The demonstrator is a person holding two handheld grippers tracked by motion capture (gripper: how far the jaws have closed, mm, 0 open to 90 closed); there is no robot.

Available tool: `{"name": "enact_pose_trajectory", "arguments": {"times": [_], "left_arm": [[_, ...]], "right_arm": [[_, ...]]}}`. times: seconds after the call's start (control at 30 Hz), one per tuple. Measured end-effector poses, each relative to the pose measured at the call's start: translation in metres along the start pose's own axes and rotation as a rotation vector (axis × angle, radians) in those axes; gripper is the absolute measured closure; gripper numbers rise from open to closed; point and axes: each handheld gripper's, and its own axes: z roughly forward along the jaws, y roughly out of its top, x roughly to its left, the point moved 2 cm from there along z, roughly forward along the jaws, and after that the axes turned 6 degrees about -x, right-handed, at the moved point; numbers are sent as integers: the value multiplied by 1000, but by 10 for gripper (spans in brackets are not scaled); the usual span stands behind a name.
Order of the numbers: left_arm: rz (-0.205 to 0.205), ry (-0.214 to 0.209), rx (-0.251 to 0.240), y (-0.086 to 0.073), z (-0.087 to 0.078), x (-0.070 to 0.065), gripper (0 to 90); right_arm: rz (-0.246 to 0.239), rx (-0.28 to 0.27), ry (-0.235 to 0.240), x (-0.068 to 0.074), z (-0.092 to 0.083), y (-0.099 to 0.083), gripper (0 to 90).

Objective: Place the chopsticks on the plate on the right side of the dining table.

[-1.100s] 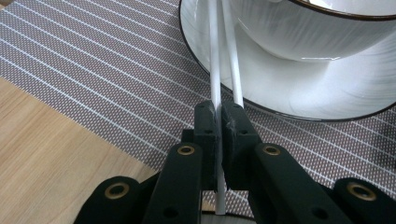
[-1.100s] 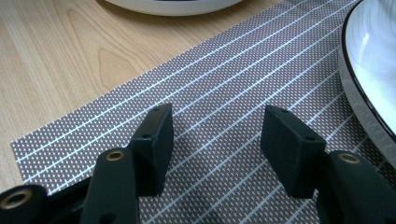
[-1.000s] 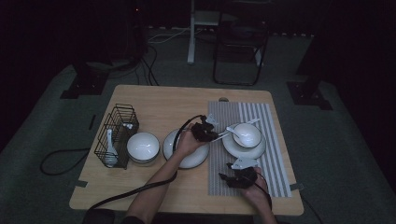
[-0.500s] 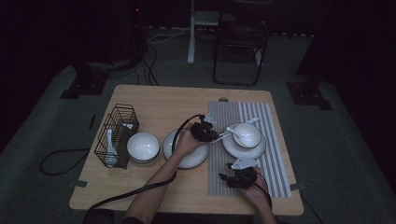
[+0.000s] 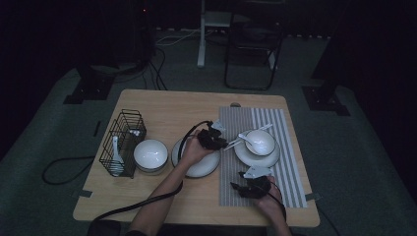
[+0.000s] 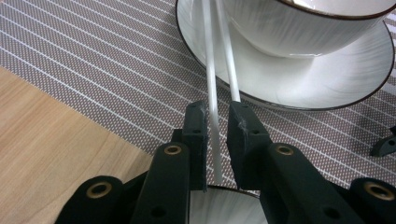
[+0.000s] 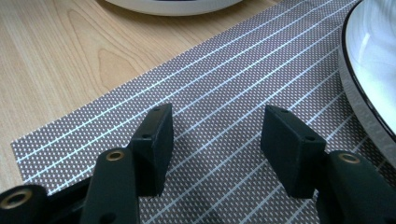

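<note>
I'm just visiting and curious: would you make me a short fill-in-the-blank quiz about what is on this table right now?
1. The spoon's white handle lies between the jaws of the ____ gripper.
2. The bowl with the spoon sits on a ____.
3. That plate rests on a striped ____.
4. Another spoon stands in the black wire ____.

Missing words: left; plate; placemat; rack

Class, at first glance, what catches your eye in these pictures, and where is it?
The white spoon stands out: its handle lies between the left gripper's jaws, its other end in the bowl on the plate, on the striped mat. The right gripper waits open over the mat's near part.
</note>
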Motion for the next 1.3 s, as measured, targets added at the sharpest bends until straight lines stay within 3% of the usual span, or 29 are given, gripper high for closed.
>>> {"name": "enact_pose_trajectory", "arguments": {"times": [0.5, 1.07, 1.3], "left_arm": [[-7, 6, 6, -4, 4, 2, 861], [-9, -9, -3, -1, 9, 0, 861], [-41, -26, -26, 0, 6, 1, 857]], "right_arm": [[1, 0, 0, 0, 0, 0, 440], [0, 0, 0, 0, 0, 0, 440], [0, 0, 0, 0, 0, 0, 441]]}}
